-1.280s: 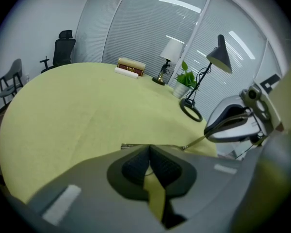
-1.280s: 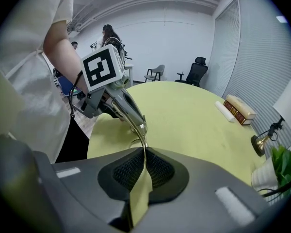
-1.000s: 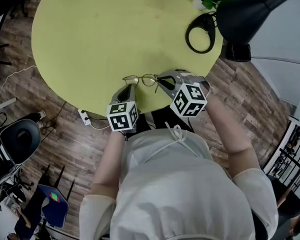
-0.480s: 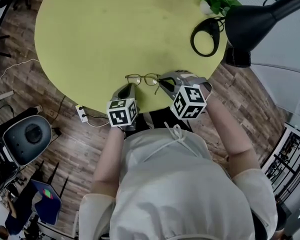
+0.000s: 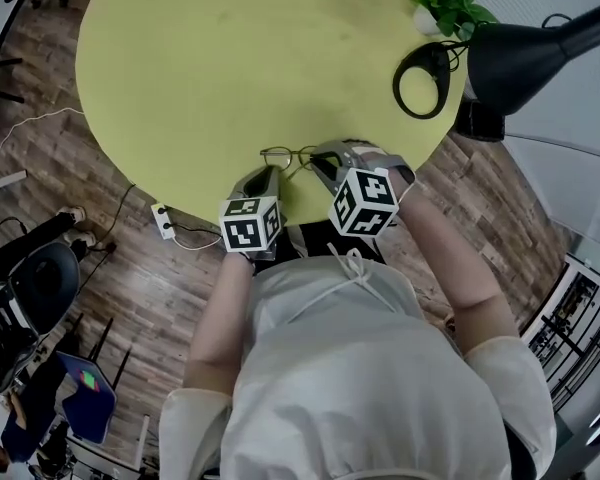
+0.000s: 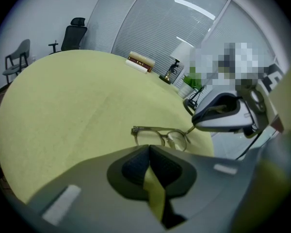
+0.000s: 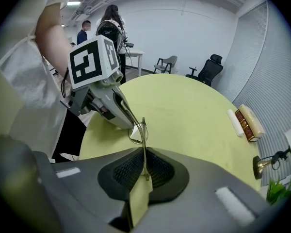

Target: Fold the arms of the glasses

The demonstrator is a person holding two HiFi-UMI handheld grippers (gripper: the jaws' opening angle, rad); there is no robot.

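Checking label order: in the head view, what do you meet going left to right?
chair → power strip → left gripper → glasses → right gripper → lamp

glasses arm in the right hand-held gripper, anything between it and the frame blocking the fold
Nothing visible: only bare table lies between the glasses arm in the right hand-held gripper and the frame.

An office: a round yellow-green table (image 5: 210, 68) on wood-plank flooring (image 5: 130, 298), a black desk lamp (image 5: 525, 53) at its two o'clock, swivel chairs (image 7: 211, 68) and slatted window blinds (image 6: 150, 28) beyond.
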